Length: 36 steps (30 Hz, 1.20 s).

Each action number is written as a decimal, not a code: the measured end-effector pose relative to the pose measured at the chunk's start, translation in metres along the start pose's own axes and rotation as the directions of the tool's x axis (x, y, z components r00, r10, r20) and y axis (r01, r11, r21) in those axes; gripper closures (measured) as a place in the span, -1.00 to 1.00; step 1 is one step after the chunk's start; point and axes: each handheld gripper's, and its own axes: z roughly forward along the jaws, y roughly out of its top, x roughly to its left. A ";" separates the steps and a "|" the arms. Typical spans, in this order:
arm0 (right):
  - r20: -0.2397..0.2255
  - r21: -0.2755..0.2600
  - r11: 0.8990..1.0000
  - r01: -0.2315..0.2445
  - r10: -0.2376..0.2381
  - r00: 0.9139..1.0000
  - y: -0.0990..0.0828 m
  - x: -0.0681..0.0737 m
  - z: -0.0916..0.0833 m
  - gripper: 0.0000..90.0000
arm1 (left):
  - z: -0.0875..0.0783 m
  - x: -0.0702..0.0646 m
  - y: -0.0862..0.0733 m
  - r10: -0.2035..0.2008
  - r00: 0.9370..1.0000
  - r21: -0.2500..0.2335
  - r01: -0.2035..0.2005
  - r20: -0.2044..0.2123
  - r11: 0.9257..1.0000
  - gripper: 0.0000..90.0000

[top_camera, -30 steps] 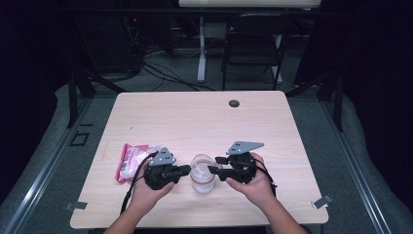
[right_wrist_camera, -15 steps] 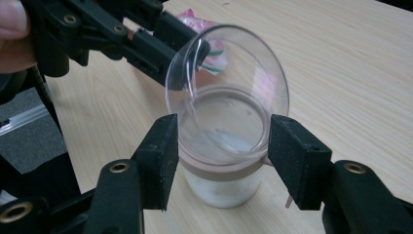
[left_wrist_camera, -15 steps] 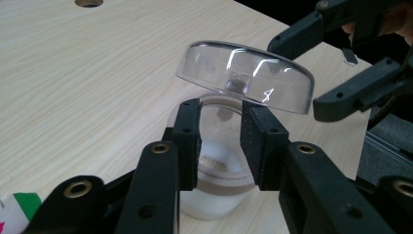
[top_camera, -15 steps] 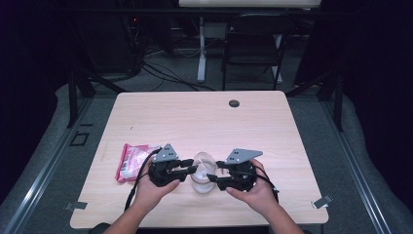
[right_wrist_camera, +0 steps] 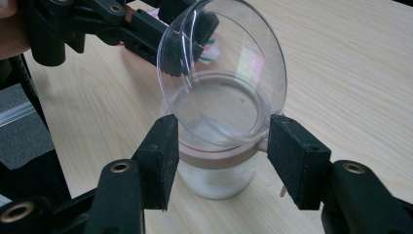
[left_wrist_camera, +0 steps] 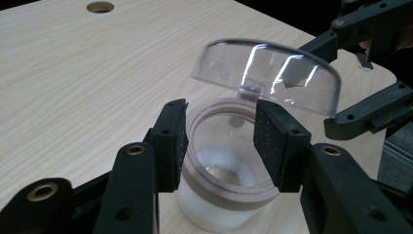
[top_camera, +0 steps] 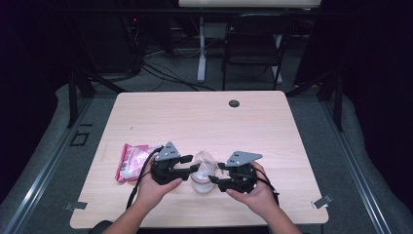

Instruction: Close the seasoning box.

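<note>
Clear jar upright near the table's front edge, hinged lid flipped up, left gripper jaws just opening beside its rim, right gripper jaws spread astride it, pink packet left.

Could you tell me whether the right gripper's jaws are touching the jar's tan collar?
Apart. The right gripper view shows bare table between each pad of the right gripper and the tan collar of the jar.
</note>
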 end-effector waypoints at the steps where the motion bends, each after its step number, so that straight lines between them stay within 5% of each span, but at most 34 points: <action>1: -0.001 0.001 1.000 -0.001 0.001 1.000 0.000 0.000 0.000 0.00 | 0.001 0.000 -0.001 -0.003 1.000 0.007 0.003 -0.002 1.000 0.25; 13: 0.002 -0.009 1.000 -0.007 0.007 1.000 0.001 -0.001 -0.001 0.02 | 0.014 -0.001 -0.008 0.034 0.997 0.074 -0.029 -0.063 0.997 0.25; 17: 0.004 -0.020 1.000 -0.012 0.013 1.000 0.001 -0.002 -0.002 0.04 | 0.018 -0.003 -0.010 0.060 0.996 0.112 -0.052 -0.071 0.992 0.39; 36: 0.018 -0.022 0.999 -0.034 0.035 0.999 -0.002 -0.009 -0.002 0.06 | 0.020 -0.001 -0.014 0.042 0.997 0.092 -0.035 -0.070 0.995 0.44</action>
